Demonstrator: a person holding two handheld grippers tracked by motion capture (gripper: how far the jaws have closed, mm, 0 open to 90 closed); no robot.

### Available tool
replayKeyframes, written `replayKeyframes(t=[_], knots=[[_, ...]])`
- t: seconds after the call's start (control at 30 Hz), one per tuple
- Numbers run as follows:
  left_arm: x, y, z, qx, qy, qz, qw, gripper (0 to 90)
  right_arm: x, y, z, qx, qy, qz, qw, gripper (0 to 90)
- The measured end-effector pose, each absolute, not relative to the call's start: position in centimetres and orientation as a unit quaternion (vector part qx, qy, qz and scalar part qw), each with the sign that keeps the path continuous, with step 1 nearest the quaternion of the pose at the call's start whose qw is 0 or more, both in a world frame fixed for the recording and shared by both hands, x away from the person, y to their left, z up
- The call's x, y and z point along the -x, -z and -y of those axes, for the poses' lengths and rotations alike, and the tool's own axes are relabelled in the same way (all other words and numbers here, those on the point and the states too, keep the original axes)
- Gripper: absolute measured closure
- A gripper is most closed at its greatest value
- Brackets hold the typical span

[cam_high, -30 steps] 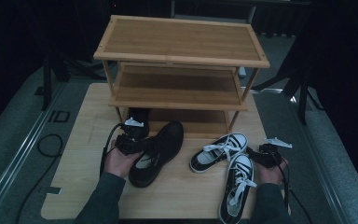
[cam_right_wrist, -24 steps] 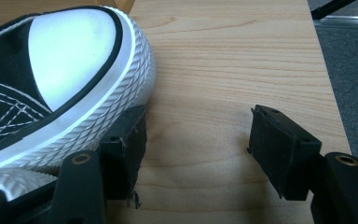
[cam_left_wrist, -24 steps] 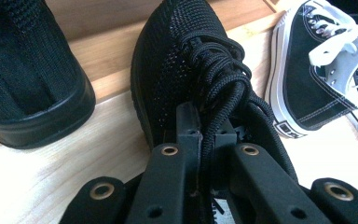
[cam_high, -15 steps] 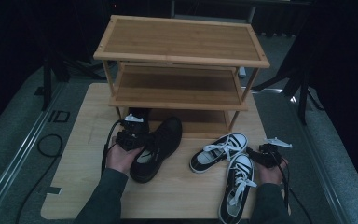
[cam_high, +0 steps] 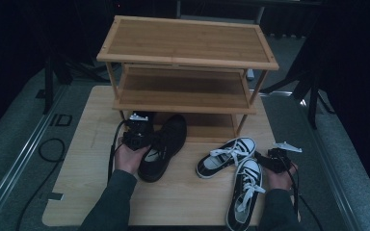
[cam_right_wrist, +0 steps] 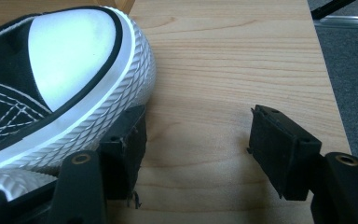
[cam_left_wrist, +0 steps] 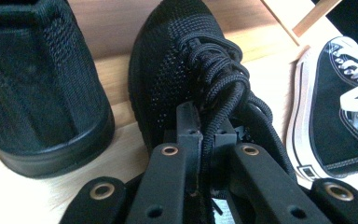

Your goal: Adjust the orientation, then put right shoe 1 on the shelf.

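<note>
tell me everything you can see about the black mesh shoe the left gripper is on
The black mesh shoe is a low knit trainer with black laces and a dark sole. It lies on the light wooden table, its toe pointing toward the rack's bottom shelf. The left gripper has its jaws shut on the laces near the tongue. A second black shoe sits close beside it, seemingly apart, and a black-and-white sneaker lies on its other side.

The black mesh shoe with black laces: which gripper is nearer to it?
Left. The left gripper is shut on the black mesh shoe at its laces; the right gripper is beside the black-and-white sneakers.
</note>
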State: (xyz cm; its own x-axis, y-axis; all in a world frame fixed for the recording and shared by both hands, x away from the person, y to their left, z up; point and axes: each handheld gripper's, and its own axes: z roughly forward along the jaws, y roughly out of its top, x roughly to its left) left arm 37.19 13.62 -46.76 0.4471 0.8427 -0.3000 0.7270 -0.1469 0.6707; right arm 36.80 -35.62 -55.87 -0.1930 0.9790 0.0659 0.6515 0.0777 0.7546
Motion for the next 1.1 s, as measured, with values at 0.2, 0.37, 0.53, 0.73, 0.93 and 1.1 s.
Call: replayKeyframes(t=[0.2,0.37,0.53,0.73,0.93,1.1], knots=[[-37.8,46.8,-13.6,-0.743,-0.08,-0.531,0.399,86.9,-36.8,55.9,35.6,-0.588,-0.34,-0.693,0.241,36.2],[-38.3,47.0,-13.6,-0.735,-0.092,-0.541,0.399,86.8,-36.8,55.9,35.6,-0.588,-0.34,-0.693,0.241,36.2],[-38.8,47.4,-13.6,-0.725,-0.096,-0.55,0.403,86.8,-36.8,55.9,35.6,-0.588,-0.34,-0.693,0.241,36.2],[-39.5,47.7,-13.6,-0.716,-0.106,-0.559,0.404,86.8,-36.8,55.9,35.6,-0.588,-0.34,-0.693,0.24,36.2],[-39.9,47.7,-13.9,-0.69,-0.124,-0.582,0.412,86.7,-36.8,55.9,35.6,-0.588,-0.341,-0.693,0.24,36.2],[-40.0,47.8,-13.5,-0.673,-0.146,-0.596,0.413,86.7,-36.8,55.9,35.6,-0.588,-0.34,-0.693,0.24,36.2]])
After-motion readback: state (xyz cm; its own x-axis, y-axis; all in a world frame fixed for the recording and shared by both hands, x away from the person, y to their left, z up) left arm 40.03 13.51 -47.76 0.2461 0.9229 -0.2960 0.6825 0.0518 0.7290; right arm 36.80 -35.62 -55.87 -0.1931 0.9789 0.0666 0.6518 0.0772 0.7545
